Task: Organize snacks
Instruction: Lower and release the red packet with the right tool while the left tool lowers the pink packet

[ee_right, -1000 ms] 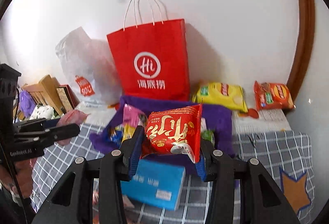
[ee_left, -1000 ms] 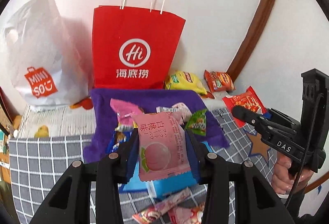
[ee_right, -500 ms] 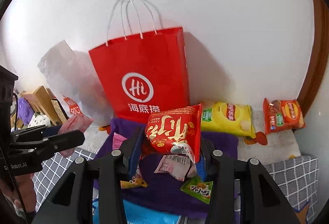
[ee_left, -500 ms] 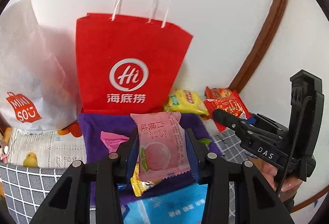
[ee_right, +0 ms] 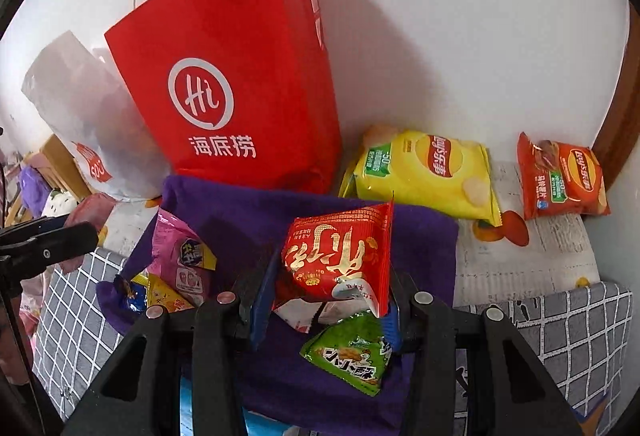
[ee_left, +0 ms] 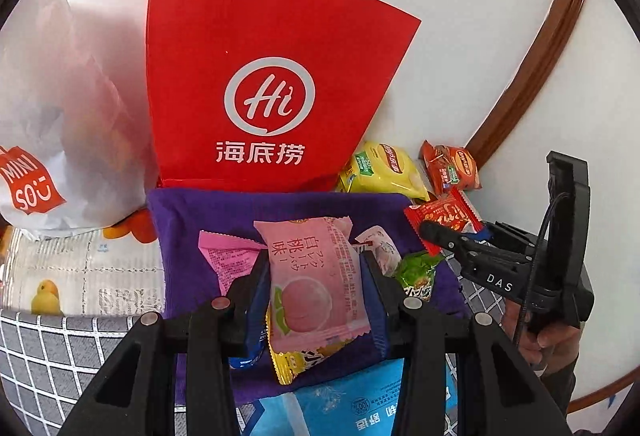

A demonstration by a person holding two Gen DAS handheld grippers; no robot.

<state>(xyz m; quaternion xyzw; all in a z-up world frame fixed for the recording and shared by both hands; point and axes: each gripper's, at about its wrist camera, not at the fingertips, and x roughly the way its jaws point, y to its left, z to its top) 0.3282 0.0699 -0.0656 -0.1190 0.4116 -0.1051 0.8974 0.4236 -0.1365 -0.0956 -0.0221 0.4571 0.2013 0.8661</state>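
We are closing on the purple cloth [ee_left: 280, 212]; left gripper [ee_left: 316, 284] pinching pink pack [ee_left: 316, 276], right gripper [ee_right: 324, 296] pinching red pack [ee_right: 336, 260]; release seems next.

surface: grey checked cloth [ee_right: 560, 320] | on it: purple cloth [ee_right: 248, 212]; yellow chip bag [ee_right: 424, 172]; red paper bag [ee_right: 240, 76]
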